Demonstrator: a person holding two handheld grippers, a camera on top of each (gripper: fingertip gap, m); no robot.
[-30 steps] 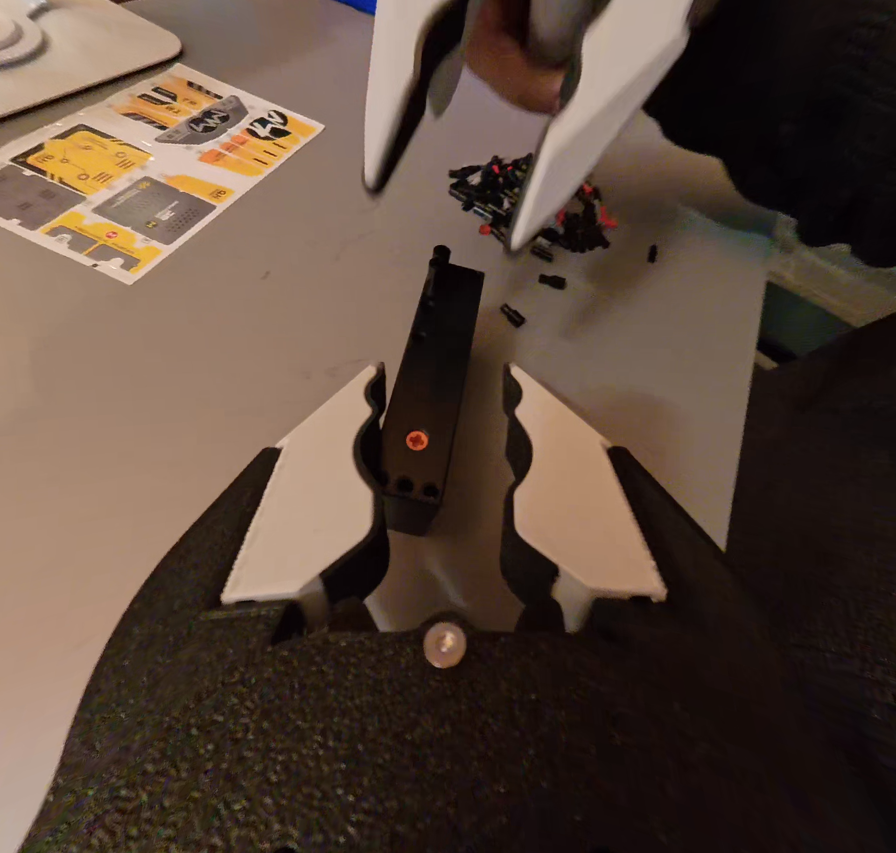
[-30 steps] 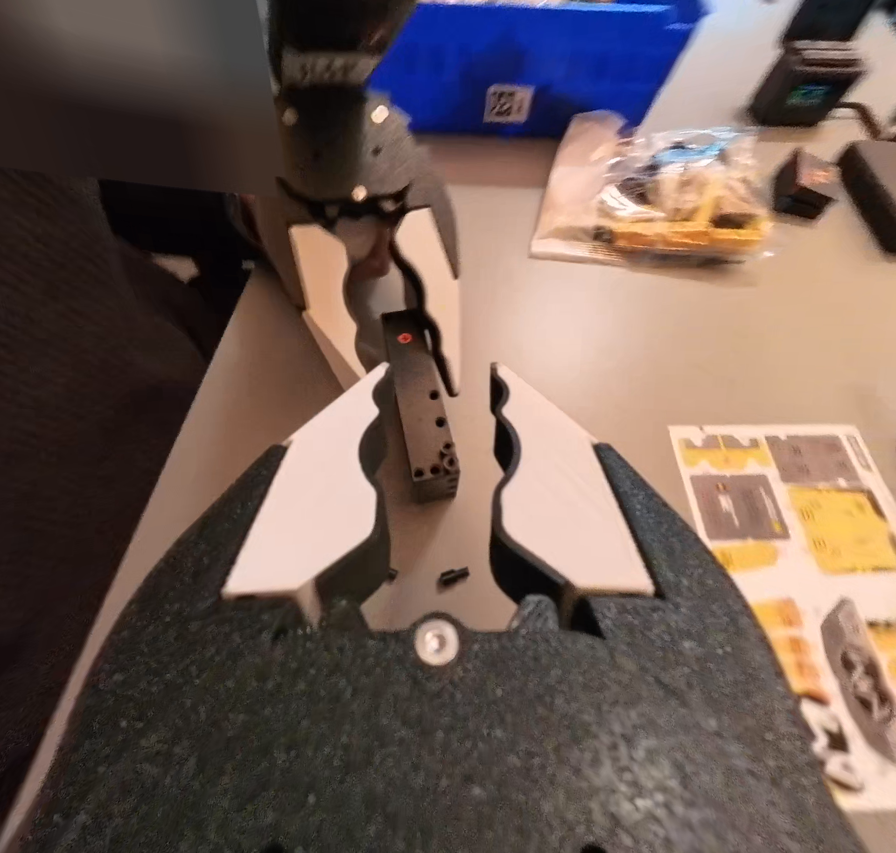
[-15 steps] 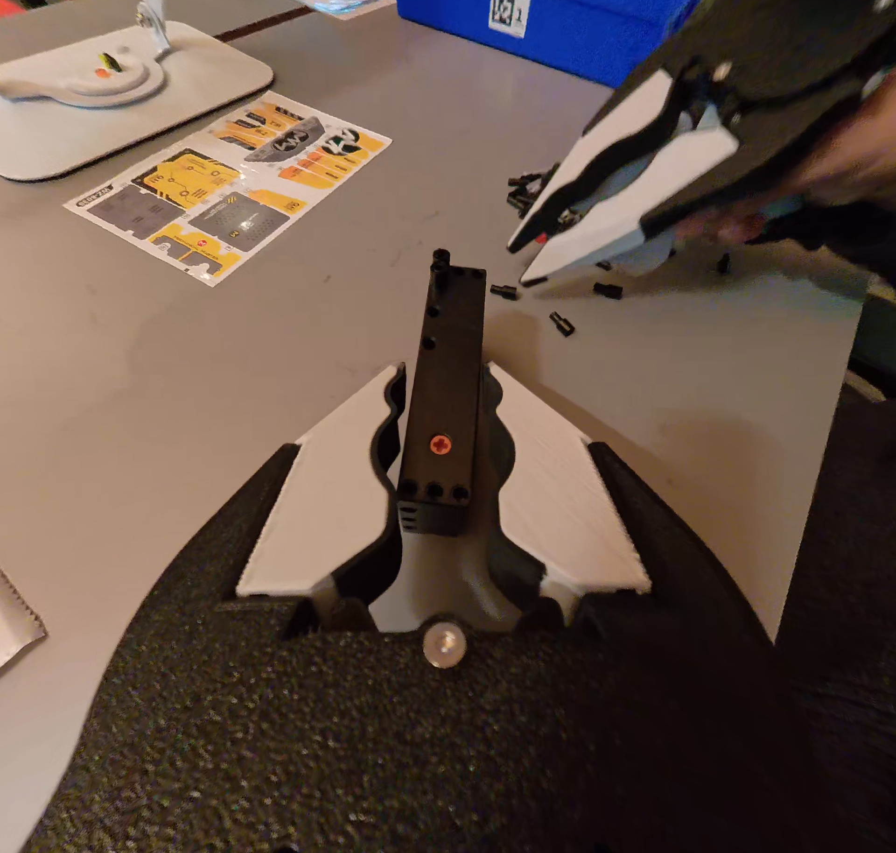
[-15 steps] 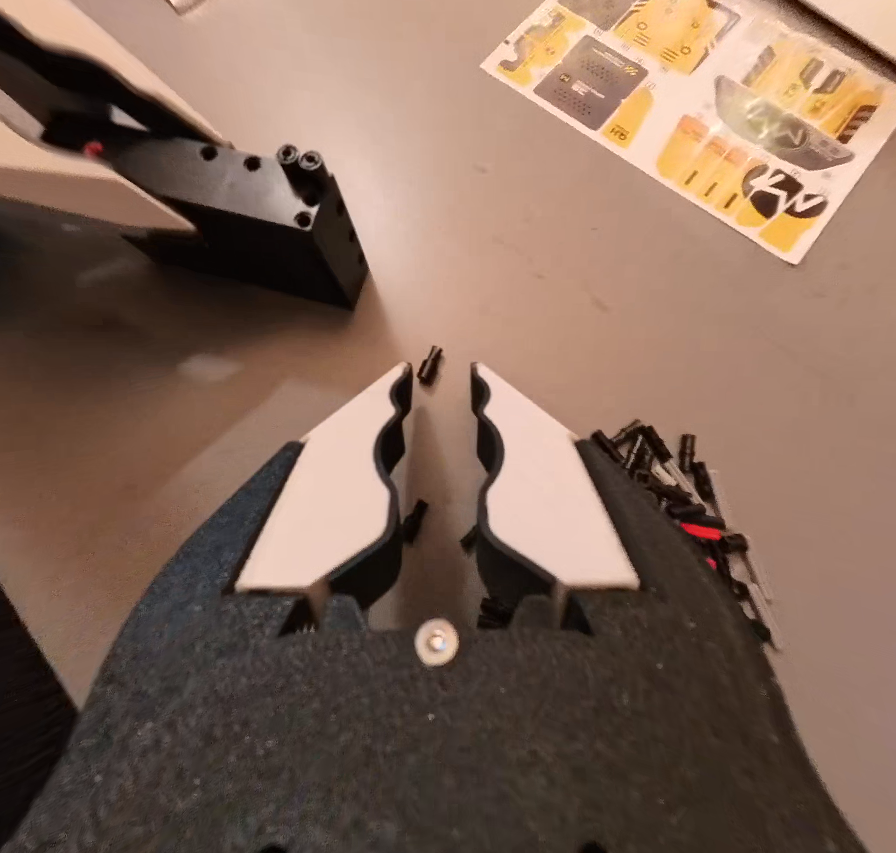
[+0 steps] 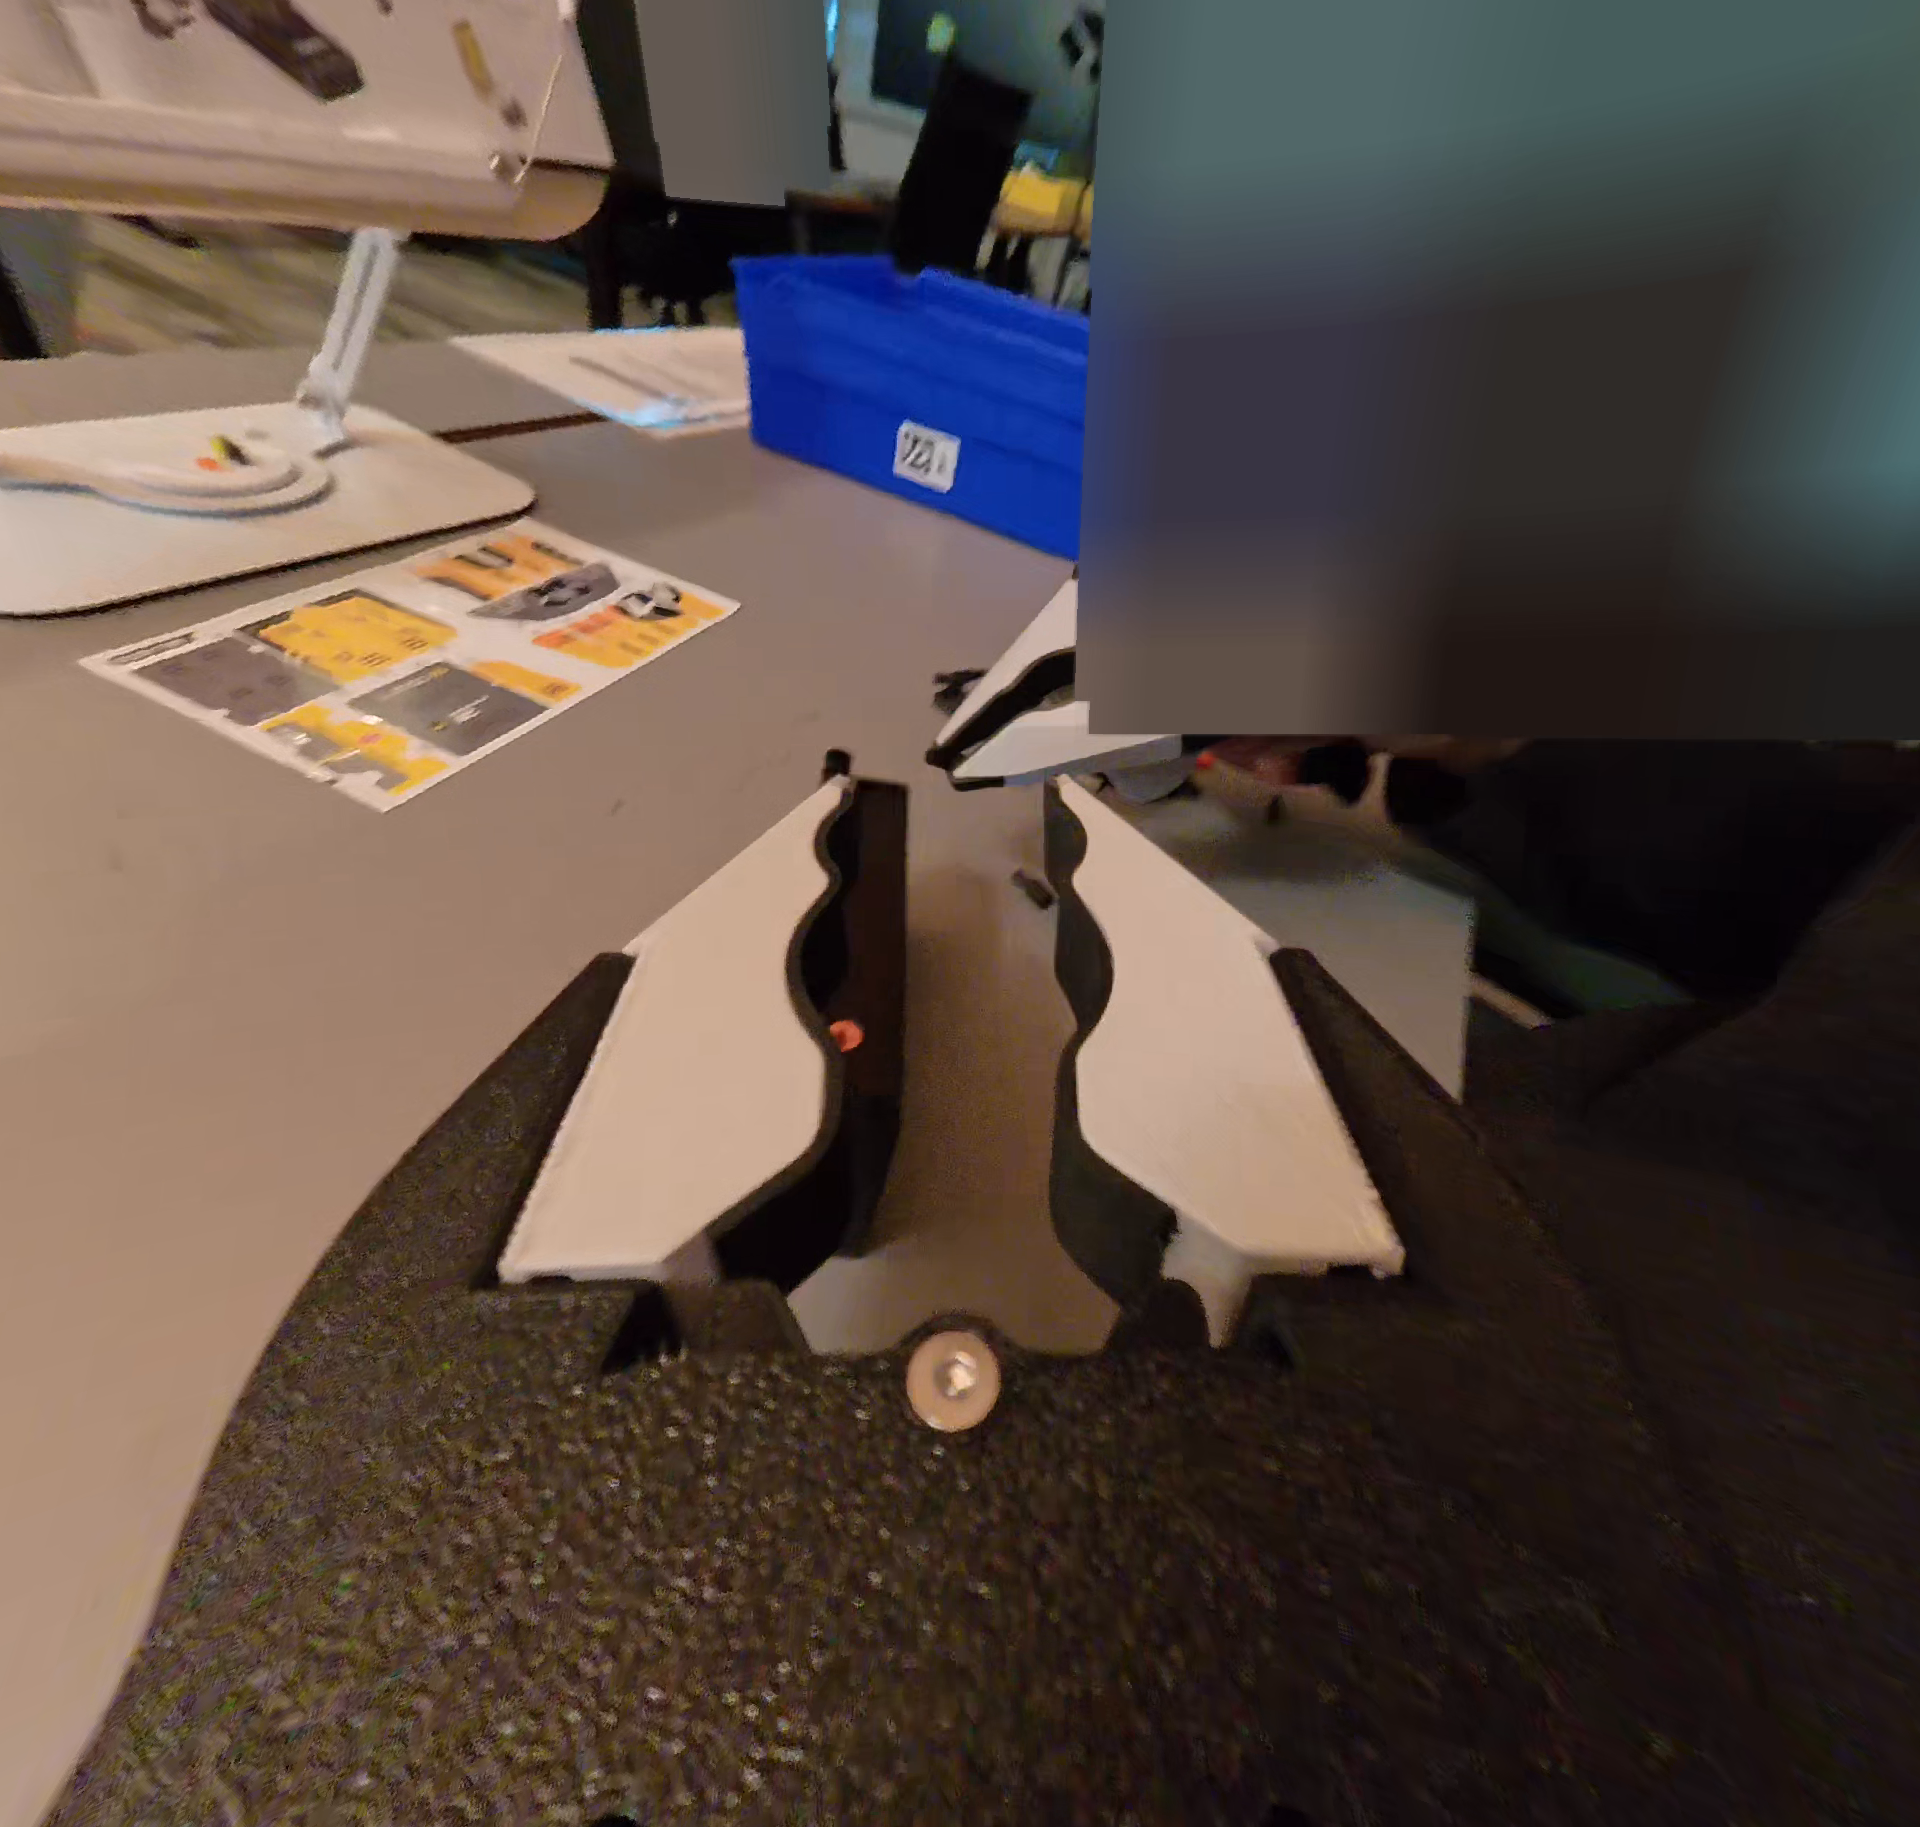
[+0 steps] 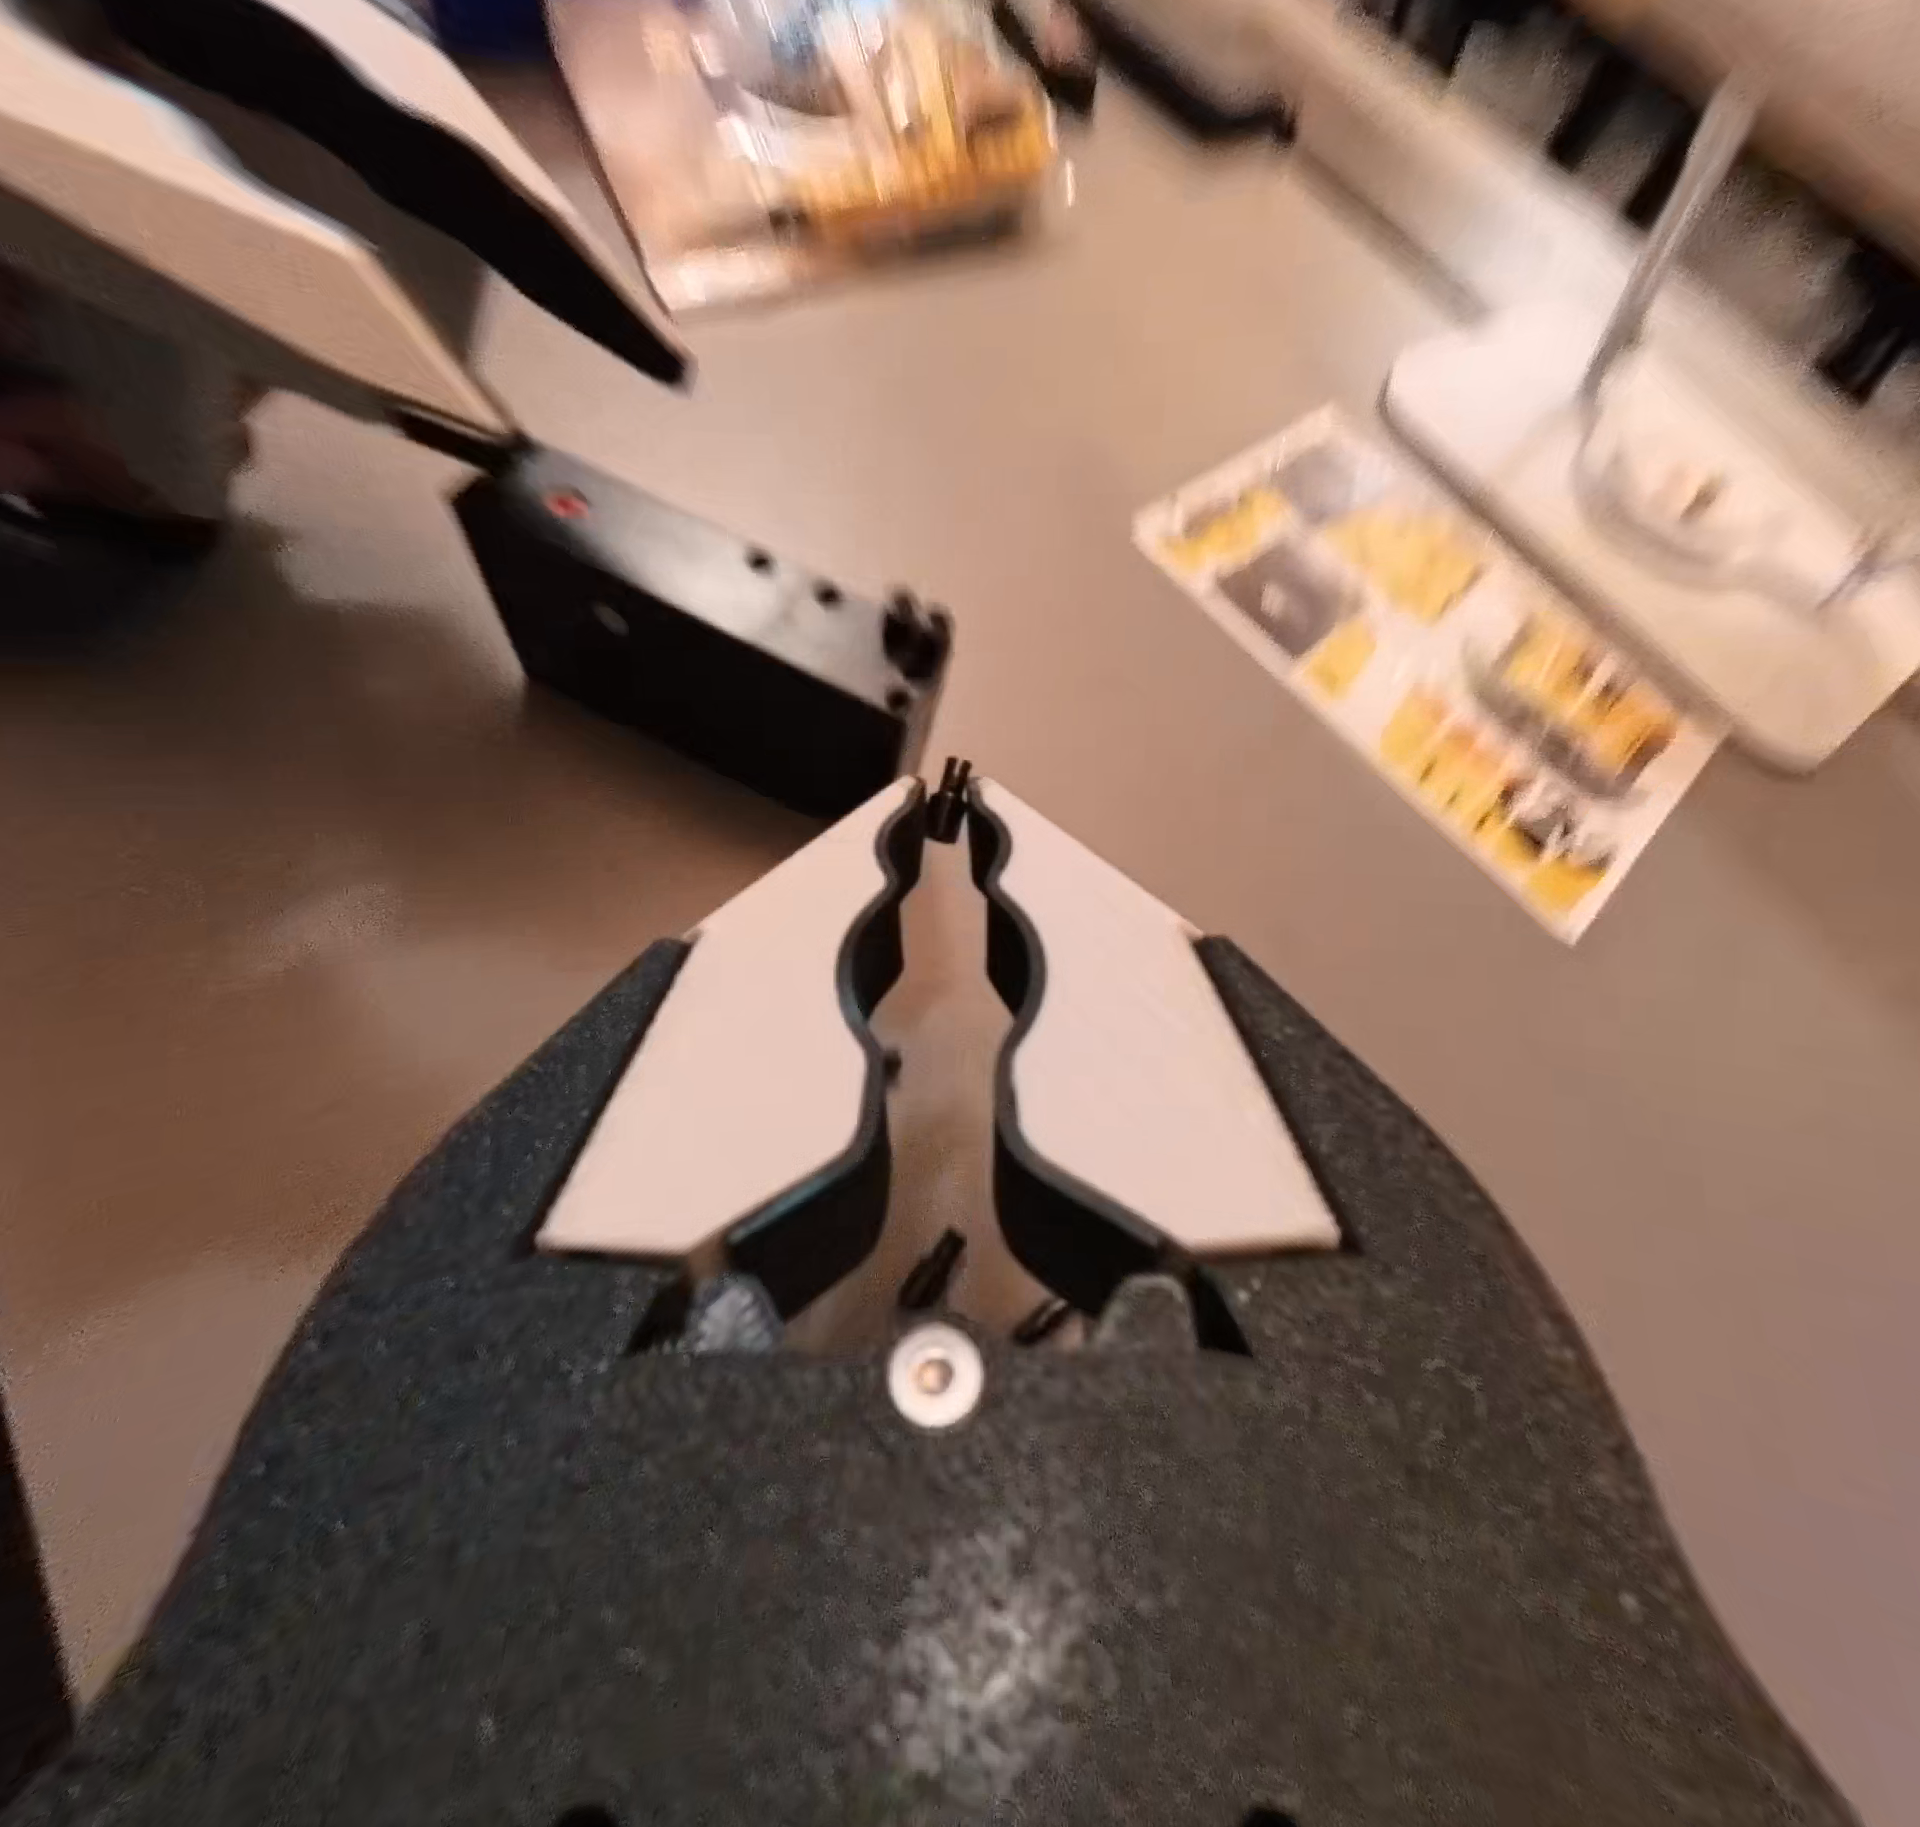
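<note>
My left gripper point(image 5: 948, 790) now stands wide. Half a second back it was clamped on the black block point(image 5: 878, 925); the jaws have since parted, and the block lies along the inner face of the finger on the nine o'clock side, resting on the grey worktop point(image 5: 312, 998). Whether that finger is touching it or only just beside it I cannot say, as the feed is soft there. My right gripper point(image 6: 943, 790) has changed the other way: it was slightly parted over a small black pin point(image 6: 943, 809), and now its tips are pinched on that pin, which pokes out past them. In the right wrist view the block point(image 6: 707, 634) sits at about eleven o'clock from those tips, very near, with its holed end turned toward the pin. Two loose pins point(image 6: 930, 1284) lie on the worktop under the gripper's throat. A yellow and grey sticker sheet point(image 6: 1434, 655) lies at two o'clock, well apart, in front of a white stand base point(image 5: 260, 499). In the left wrist view, a blue bin point(image 5: 904, 375) sits at twelve o'clock.
</note>
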